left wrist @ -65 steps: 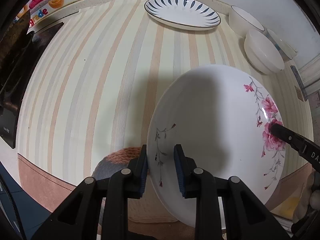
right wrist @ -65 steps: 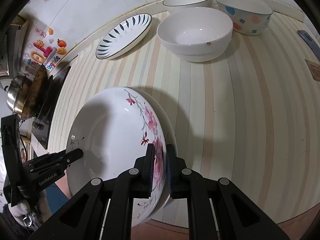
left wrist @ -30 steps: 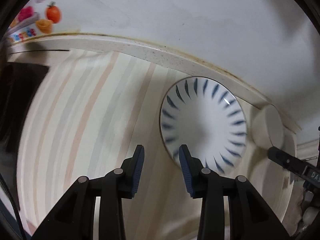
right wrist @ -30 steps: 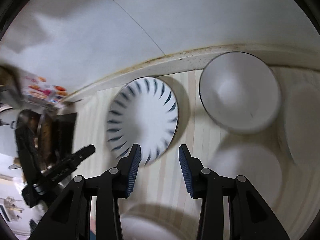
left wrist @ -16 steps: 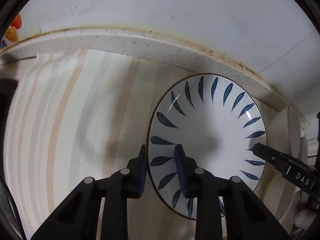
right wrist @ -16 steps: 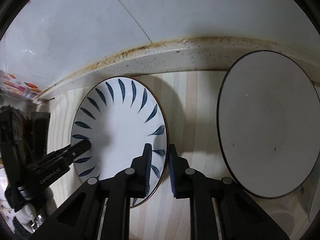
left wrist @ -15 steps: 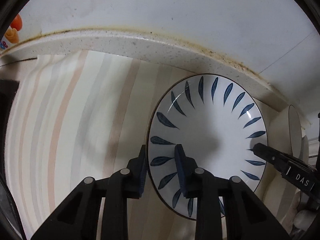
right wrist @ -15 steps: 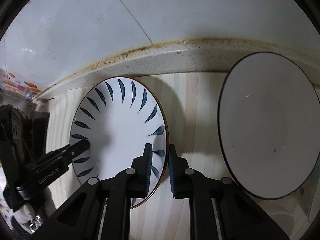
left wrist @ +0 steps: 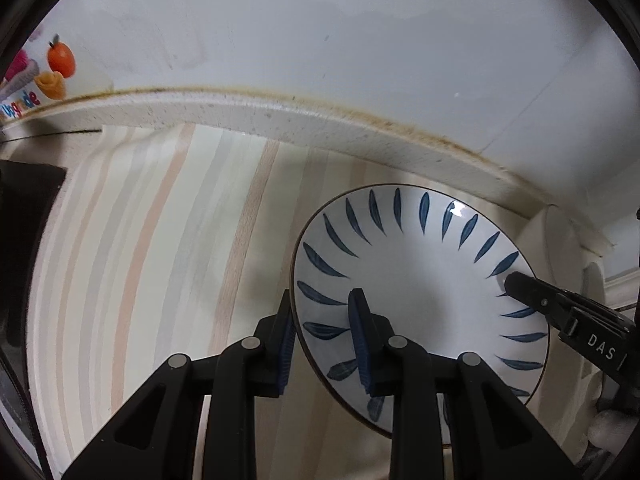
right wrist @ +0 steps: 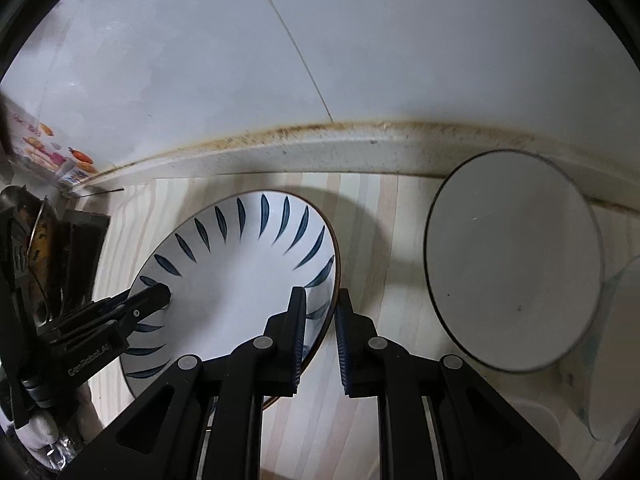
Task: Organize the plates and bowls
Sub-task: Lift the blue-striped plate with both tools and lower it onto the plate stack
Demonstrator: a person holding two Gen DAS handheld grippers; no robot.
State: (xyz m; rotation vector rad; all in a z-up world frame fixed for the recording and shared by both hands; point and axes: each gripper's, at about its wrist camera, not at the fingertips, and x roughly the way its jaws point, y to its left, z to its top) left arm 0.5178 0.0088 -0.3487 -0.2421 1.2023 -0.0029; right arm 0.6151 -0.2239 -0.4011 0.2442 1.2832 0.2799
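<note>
Both grippers clamp the blue-leaf plate (left wrist: pixel 420 280): left gripper (left wrist: pixel 322 340) lower centre, right gripper (right wrist: pixel 320 334) likewise. Pickup step; next, probably a level, synchronized lift.

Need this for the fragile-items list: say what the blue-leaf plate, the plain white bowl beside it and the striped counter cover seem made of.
Blue-leaf plate: likely glazed ceramic, with a sharp highlight on its rim. White bowl: probably glazed ceramic too, smooth with a thin dark rim. Striped cover: matte, printed stripes; vinyl or cloth, unclear.

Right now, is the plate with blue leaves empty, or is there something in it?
Empty. The blue-leaf plate shows a bare white middle in both views; only the left gripper and right gripper clamp its rim.
</note>
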